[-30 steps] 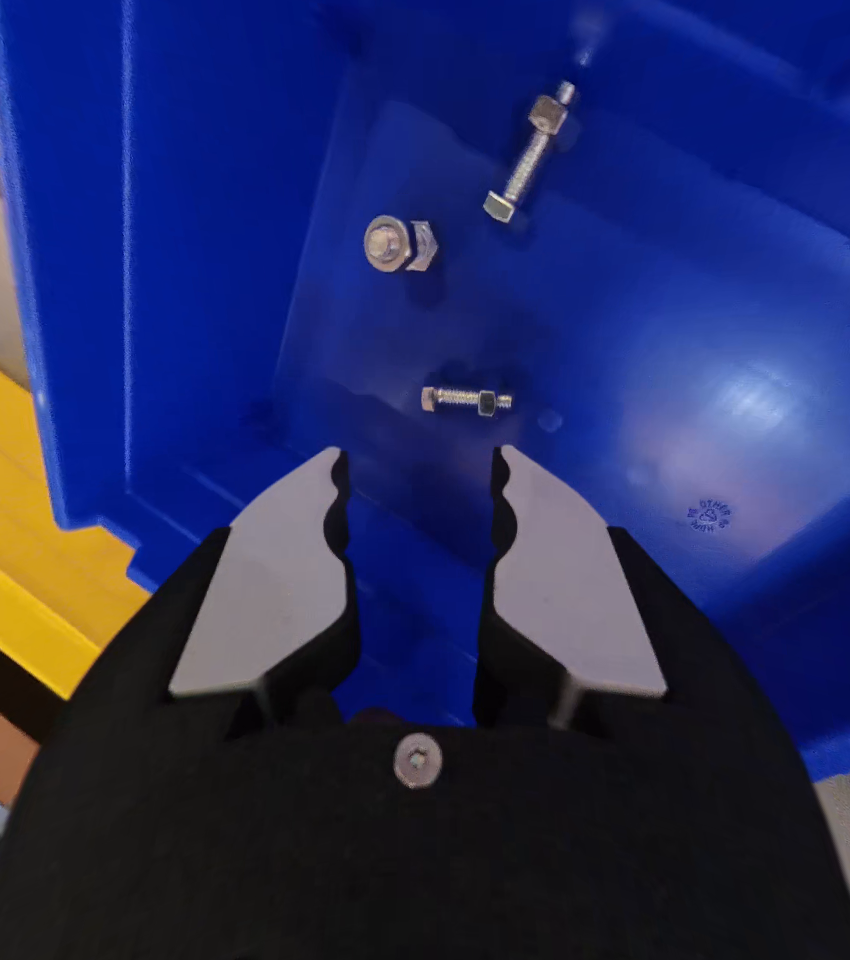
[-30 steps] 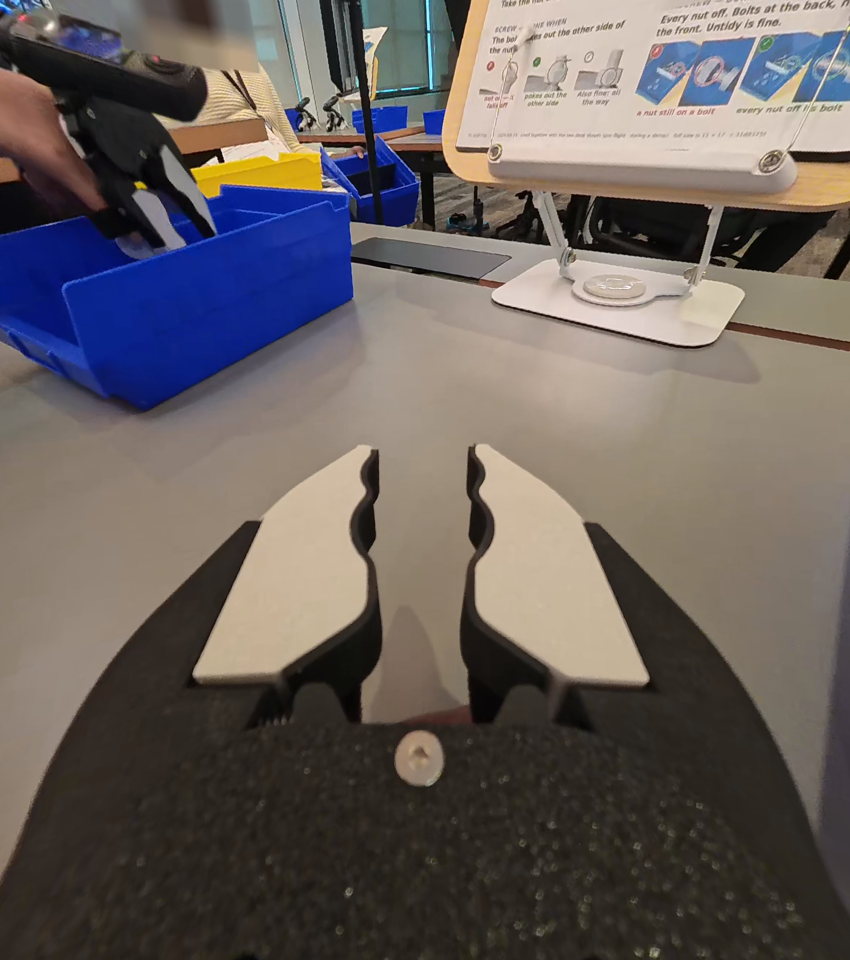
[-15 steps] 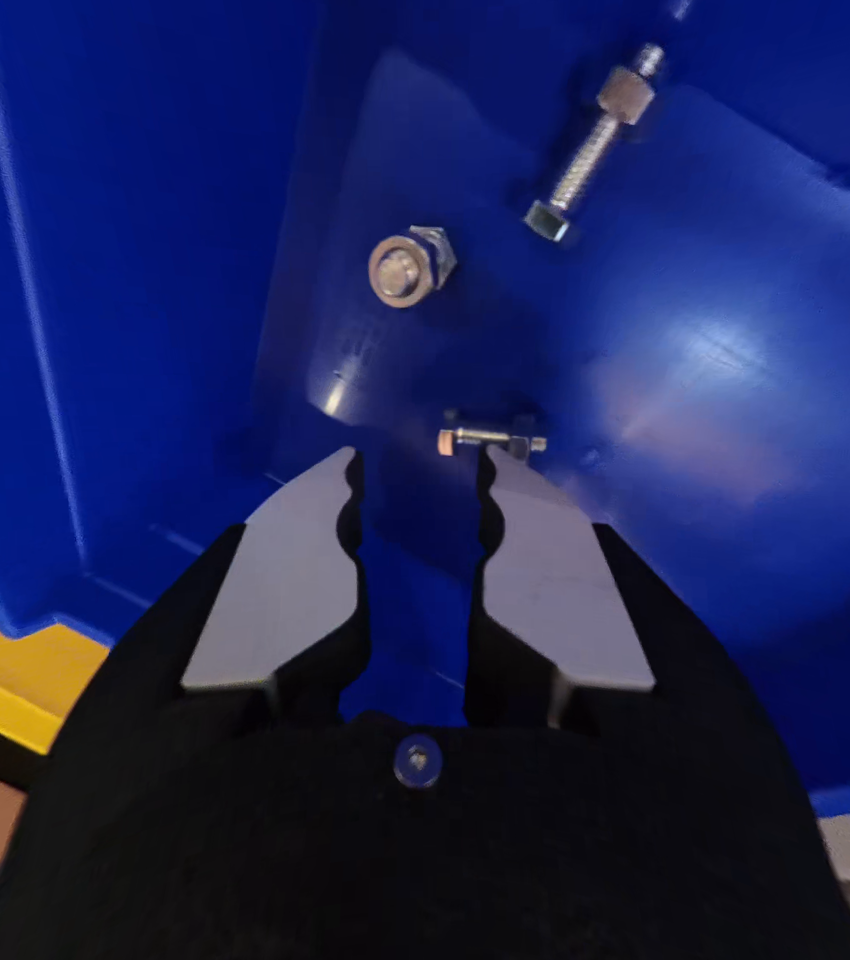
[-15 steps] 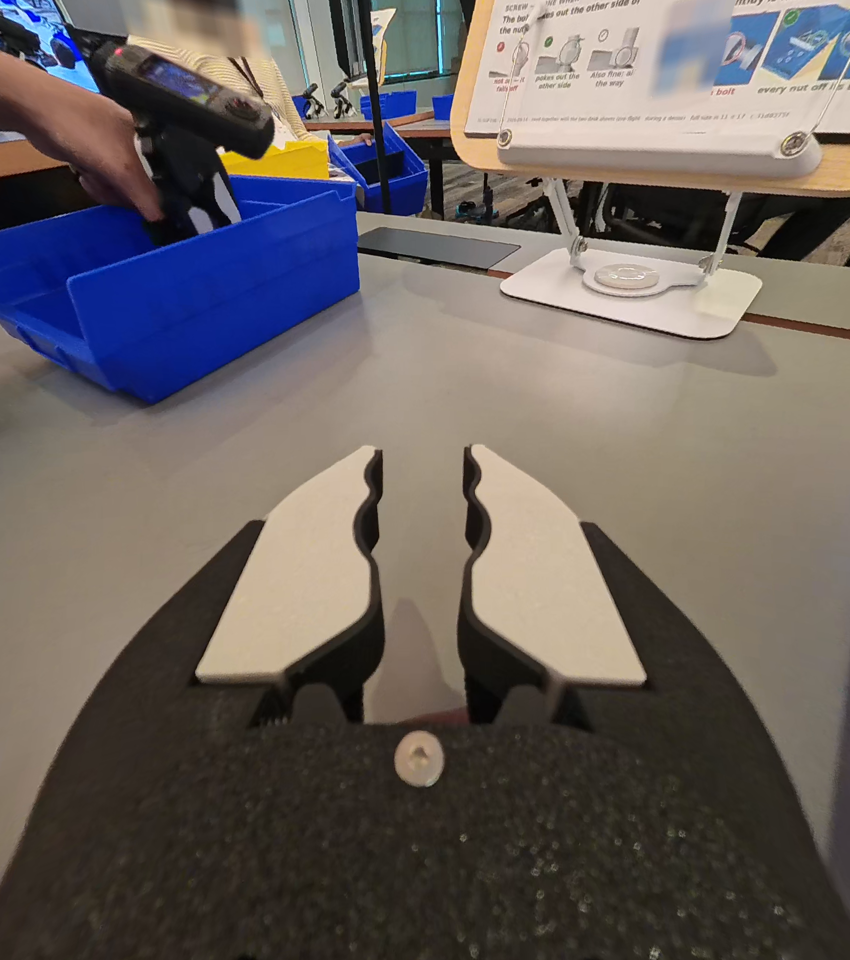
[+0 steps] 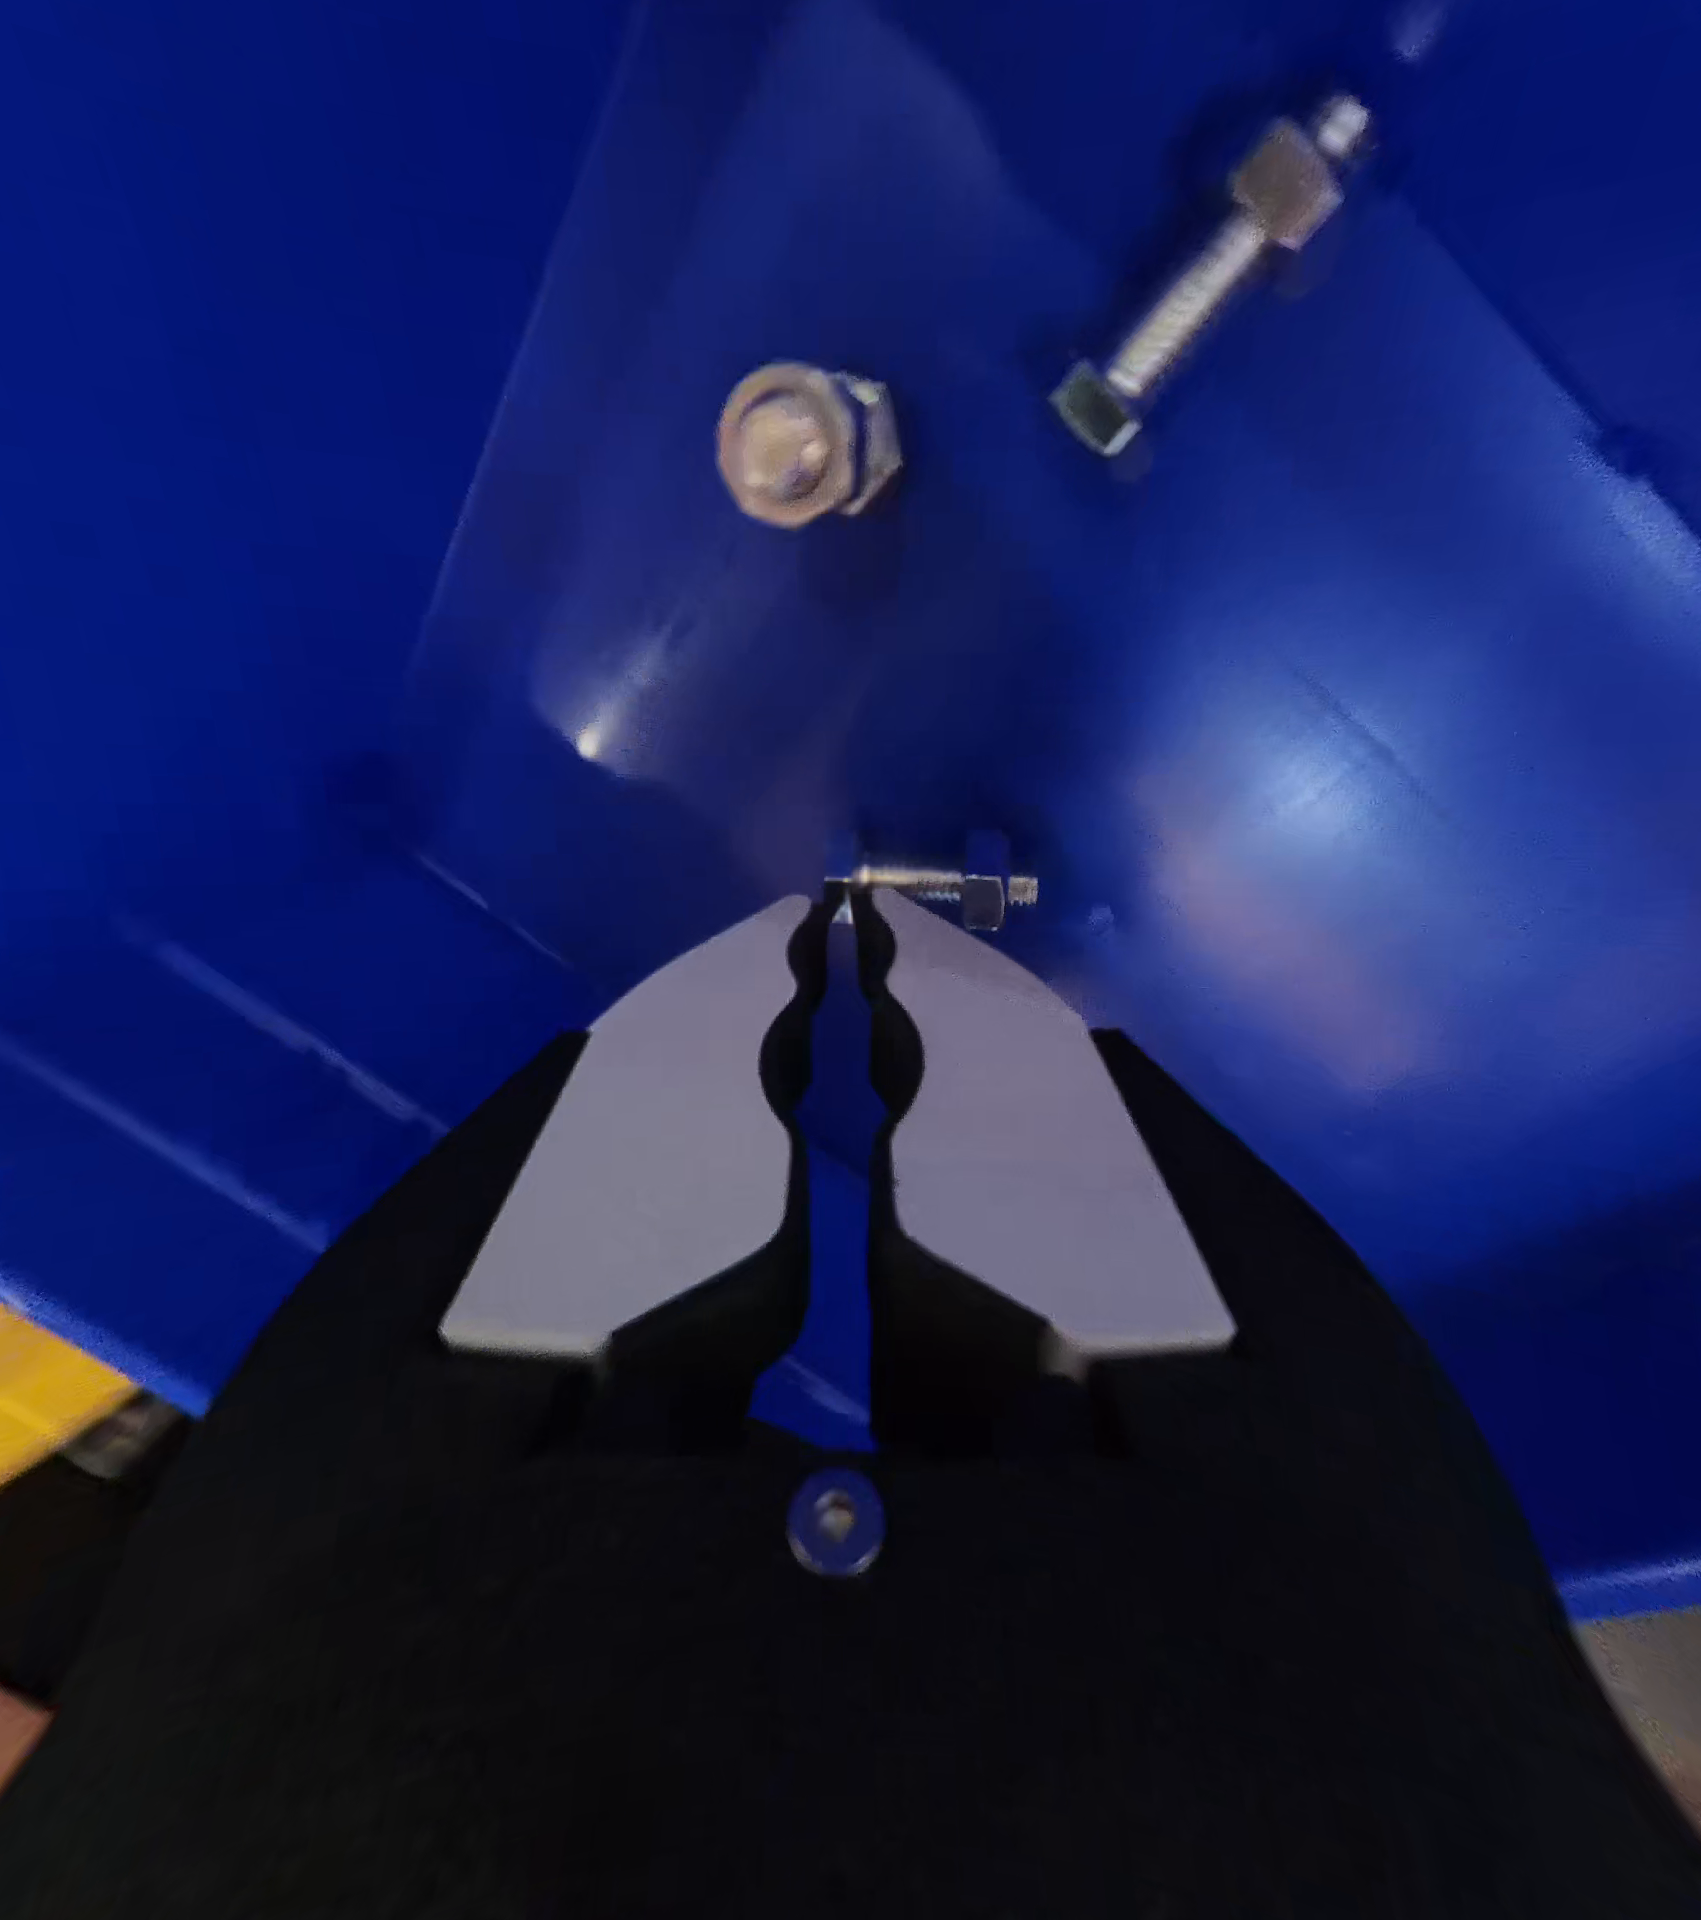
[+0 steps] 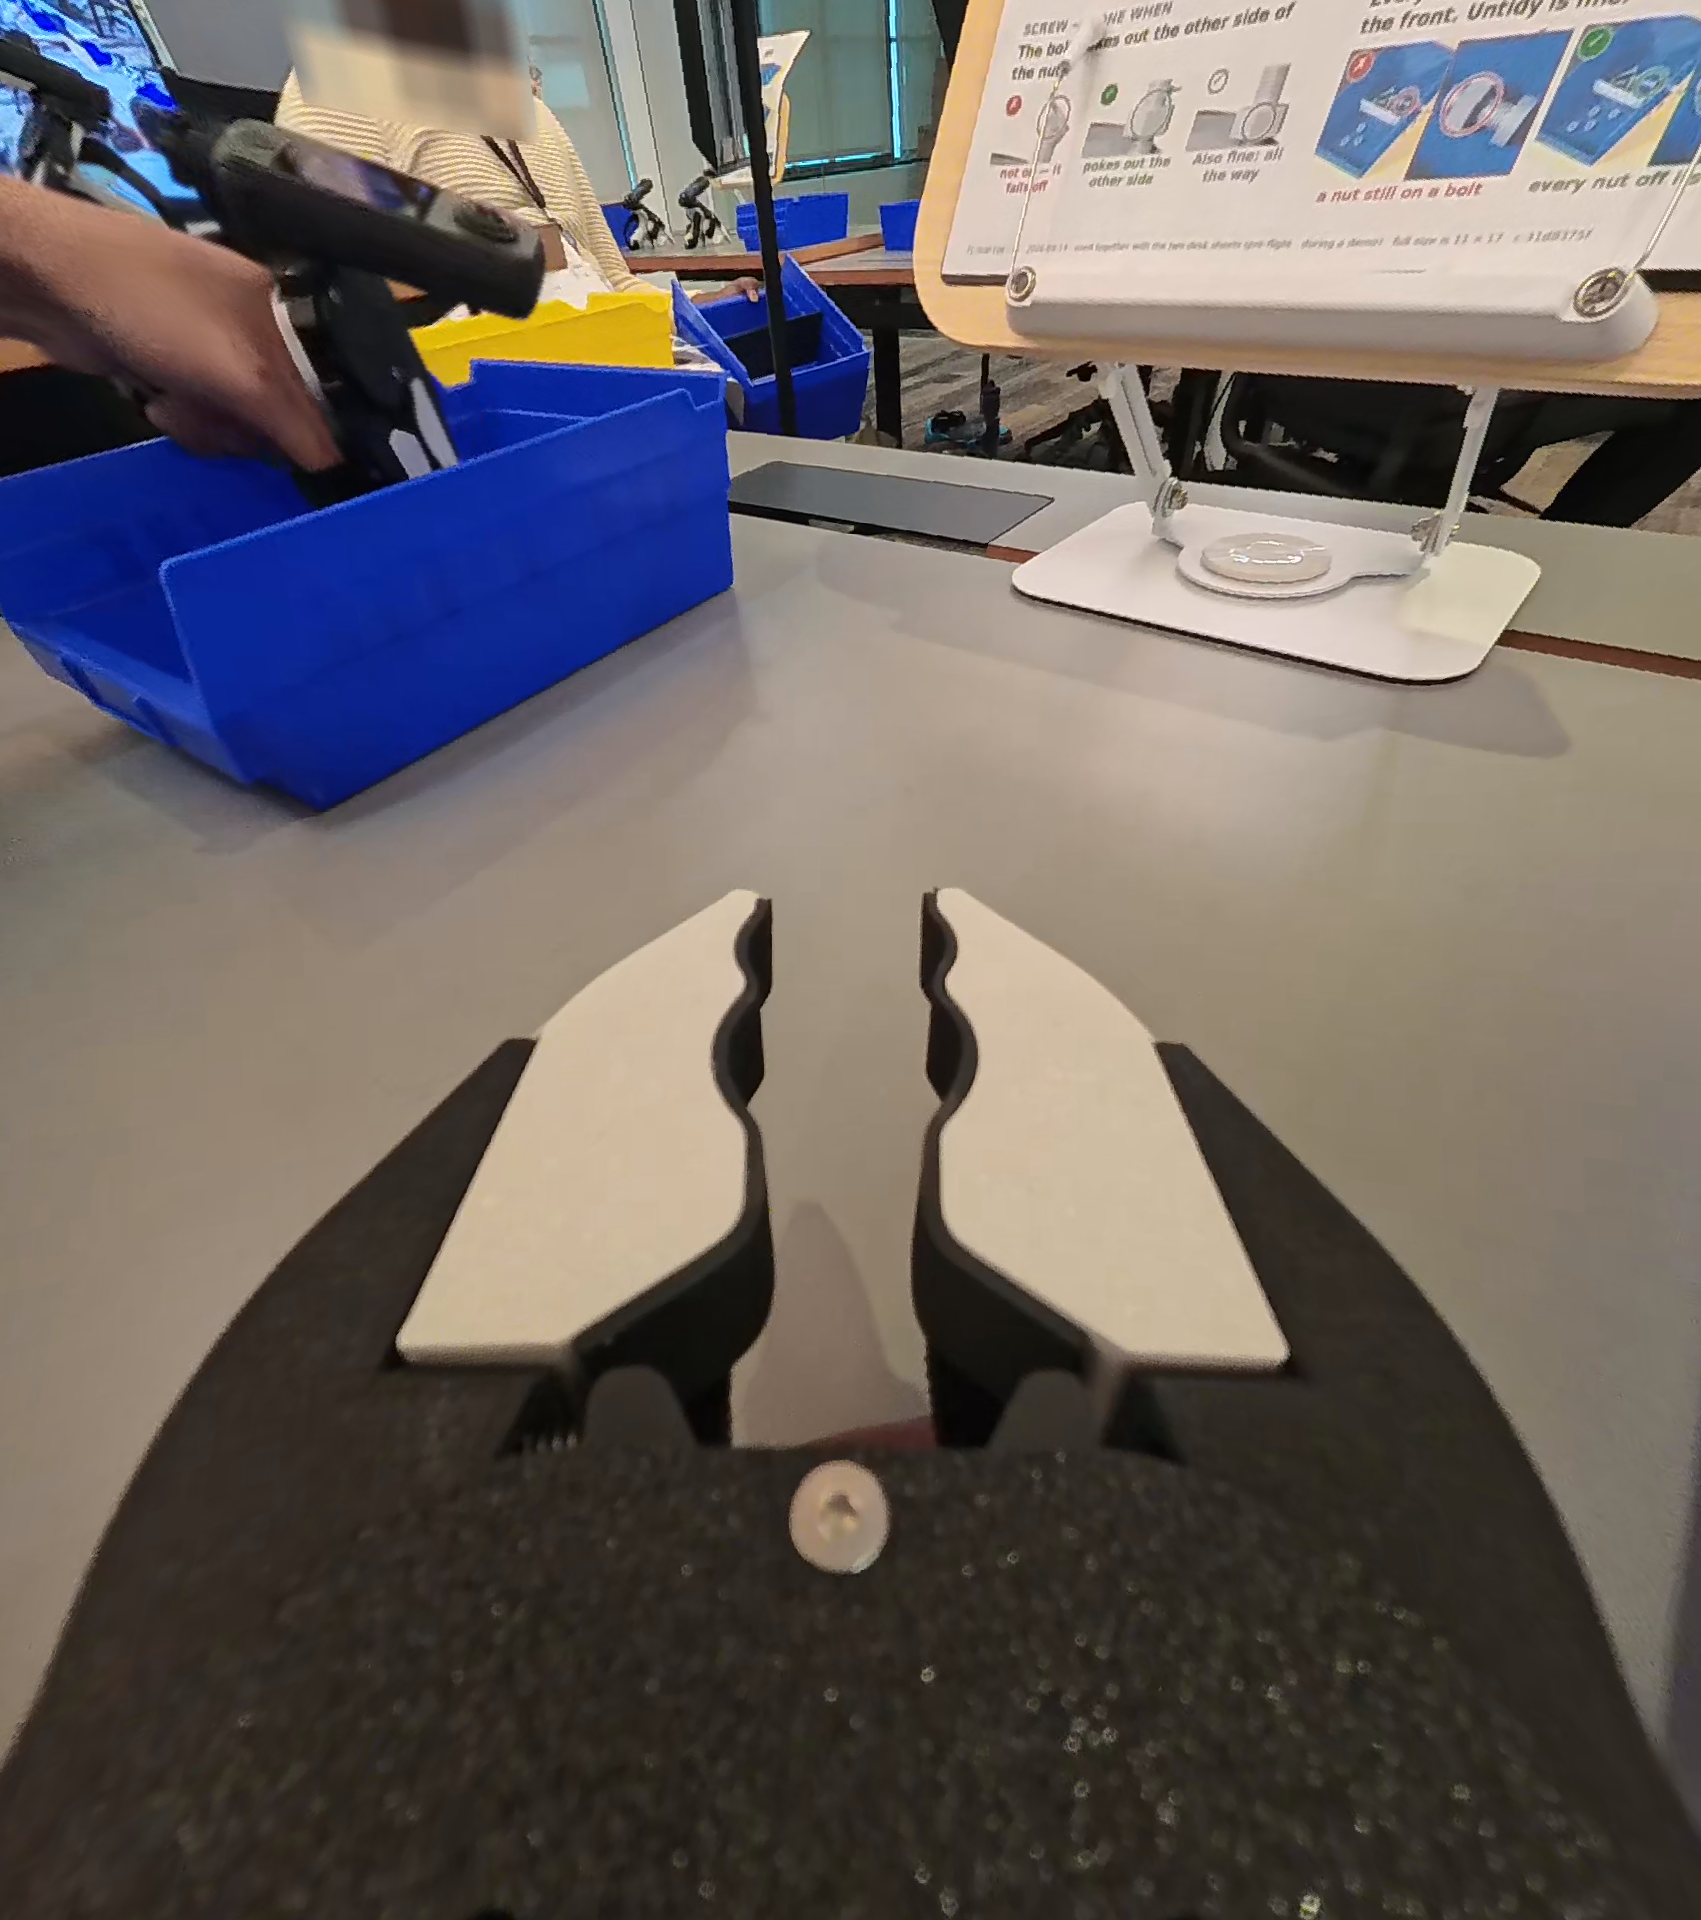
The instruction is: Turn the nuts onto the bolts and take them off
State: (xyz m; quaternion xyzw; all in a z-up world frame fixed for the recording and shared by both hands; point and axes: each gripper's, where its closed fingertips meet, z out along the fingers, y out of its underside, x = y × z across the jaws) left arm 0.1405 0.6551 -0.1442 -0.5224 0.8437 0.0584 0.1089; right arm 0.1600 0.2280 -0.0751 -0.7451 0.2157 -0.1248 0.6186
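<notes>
Glossy blue plastic bin (image 5: 1345,727) holds bright threaded metal bolts (image 5: 1199,291); the grey table (image 6: 1241,883) looks smooth, matt.

Small silver threaded bolt (image 5: 913,890) with its nut (image 5: 983,900), centre, lying crosswise; short nutted bolt (image 5: 804,445) at 12 o'clock; long nutted bolt (image 5: 1204,275) at 1 o'clock.

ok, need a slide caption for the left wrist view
Left gripper jaws closed on the head end of a small bolt inside the blue bin; two larger nutted bolts lie beyond.

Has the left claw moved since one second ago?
Yes. The left claw went forward and down into the blue bin, closing on the small bolt.
</notes>
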